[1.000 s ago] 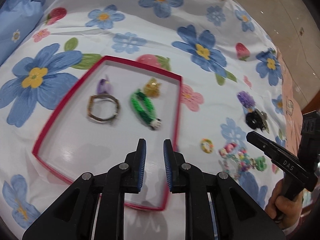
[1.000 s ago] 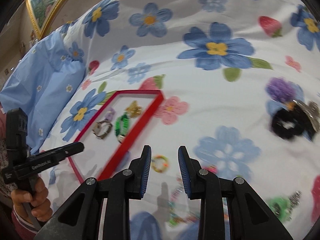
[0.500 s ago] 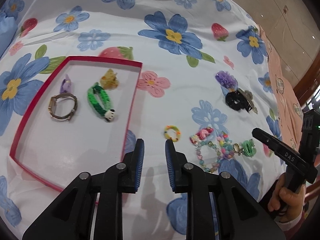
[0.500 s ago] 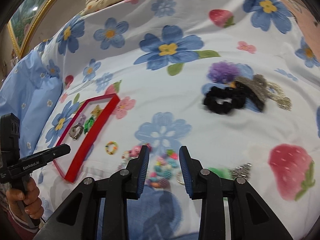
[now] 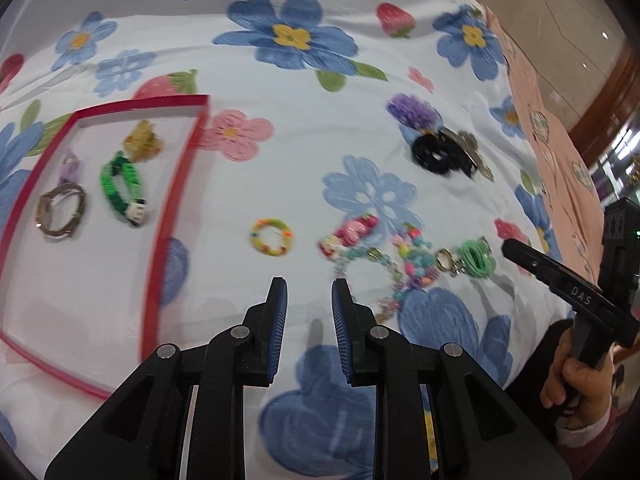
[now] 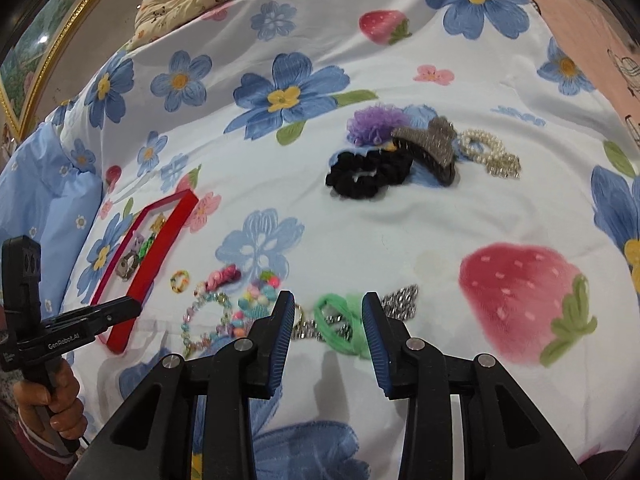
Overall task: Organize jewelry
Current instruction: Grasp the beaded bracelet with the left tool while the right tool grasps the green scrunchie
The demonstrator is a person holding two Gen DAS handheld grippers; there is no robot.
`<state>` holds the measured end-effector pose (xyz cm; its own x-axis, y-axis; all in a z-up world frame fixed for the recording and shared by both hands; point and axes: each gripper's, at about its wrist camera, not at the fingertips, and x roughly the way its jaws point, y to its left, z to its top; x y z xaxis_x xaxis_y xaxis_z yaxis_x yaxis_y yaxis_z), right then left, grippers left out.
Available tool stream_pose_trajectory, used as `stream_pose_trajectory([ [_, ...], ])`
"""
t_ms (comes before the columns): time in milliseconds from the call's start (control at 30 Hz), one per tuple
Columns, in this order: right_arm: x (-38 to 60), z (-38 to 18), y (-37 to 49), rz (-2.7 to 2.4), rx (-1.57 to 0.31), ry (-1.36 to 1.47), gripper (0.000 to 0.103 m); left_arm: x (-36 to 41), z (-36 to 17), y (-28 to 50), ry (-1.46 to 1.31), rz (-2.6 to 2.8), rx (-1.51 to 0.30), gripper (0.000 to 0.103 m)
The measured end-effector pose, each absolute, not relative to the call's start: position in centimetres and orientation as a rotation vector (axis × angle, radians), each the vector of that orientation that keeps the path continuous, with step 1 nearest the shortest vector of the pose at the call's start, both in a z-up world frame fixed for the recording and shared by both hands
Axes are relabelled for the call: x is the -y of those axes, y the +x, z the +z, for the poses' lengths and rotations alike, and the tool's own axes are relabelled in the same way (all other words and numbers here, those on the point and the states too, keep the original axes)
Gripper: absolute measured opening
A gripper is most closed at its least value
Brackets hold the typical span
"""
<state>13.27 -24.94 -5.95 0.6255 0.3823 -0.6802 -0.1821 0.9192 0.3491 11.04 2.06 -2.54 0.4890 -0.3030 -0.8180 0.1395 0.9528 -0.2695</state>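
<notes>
L gripper (image 5: pixel 306 292) sits low centre of the left wrist view, jaws a narrow gap apart w/ nothing between, hovering over the floral bedsheet (image 5: pixel 304 160). Red-rimmed tray (image 5: pixel 176 184) at left of that frame holds a green woven bracelet (image 5: pixel 120 186), a metal bangle (image 5: pixel 60 210), a purple piece (image 5: pixel 70 166) and a gold-ish piece (image 5: pixel 142 144); last two are blurry, type unclear. Just right of the tray rim, on the sheet: small multicolour bead ring (image 5: pixel 272 237), then a pastel bead bracelet cluster (image 5: pixel 376 256) and a green scrunchie (image 5: pixel 476 258) w/ metal clasp, all mid-frame. Black scrunchie (image 5: pixel 434 158) and purple pom-pom (image 5: pixel 414 110) lie upper right, touching. R gripper (image 6: pixel 328 302) at bottom centre of the right wrist view, jaws wide apart, gripping nothing, w/ the green scrunchie seen between the fingertips; contact w/ it can't be told. Silver chain (image 6: pixel 400 300) lies just beside it. Grey sparkly claw clip (image 6: pixel 432 148) and pearl band (image 6: pixel 488 152) at upper centre-right, next to the black scrunchie.
</notes>
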Motion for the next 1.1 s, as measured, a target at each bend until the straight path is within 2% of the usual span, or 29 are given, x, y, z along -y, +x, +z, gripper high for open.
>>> stream_pose_trajectory([
  [67,24.6,-6.3,13.1,0.341,-0.845,0.245,0.037,-1.3,-2.9,11.2,-0.157,-0.271,-1.036,0.026],
  [233,24.3,-7.0,12.7,0.312,-0.853,0.197,0.037,0.2,-3.9,11.6,-0.124,-0.293,-1.068,0.027],
  [367,24.9,-7.3,12.9,0.278,-0.853,0.177,0.037,1.1,-4.9,12.2,-0.102,-0.284,-1.091,0.035],
  [633,24.0,-8.3,14.4,0.257,-0.866,0.100,0.035,2.2,-6.6,13.7,-0.094,-0.308,-1.119,0.035],
  [667,23.8,-8.7,14.8,0.251,-0.879,0.091,0.035,2.2,-6.7,13.8,-0.101,-0.312,-1.118,0.035],
  [700,23.8,-9.0,14.9,0.253,-0.885,0.092,0.027,2.3,-6.8,13.8,-0.094,-0.316,-1.110,0.031],
  [733,23.7,-9.3,15.0,0.255,-0.889,0.089,0.020,2.5,-6.9,13.9,-0.083,-0.319,-1.109,0.015],
  [767,23.6,-9.5,15.0,0.253,-0.890,0.081,0.016,2.6,-7.0,13.9,-0.076,-0.324,-1.110,0.006],
  [1100,23.2,-7.2,14.0,0.303,-0.830,0.110,0.015,1.4,-4.9,12.6,-0.110,-0.352,-1.038,0.006],
])
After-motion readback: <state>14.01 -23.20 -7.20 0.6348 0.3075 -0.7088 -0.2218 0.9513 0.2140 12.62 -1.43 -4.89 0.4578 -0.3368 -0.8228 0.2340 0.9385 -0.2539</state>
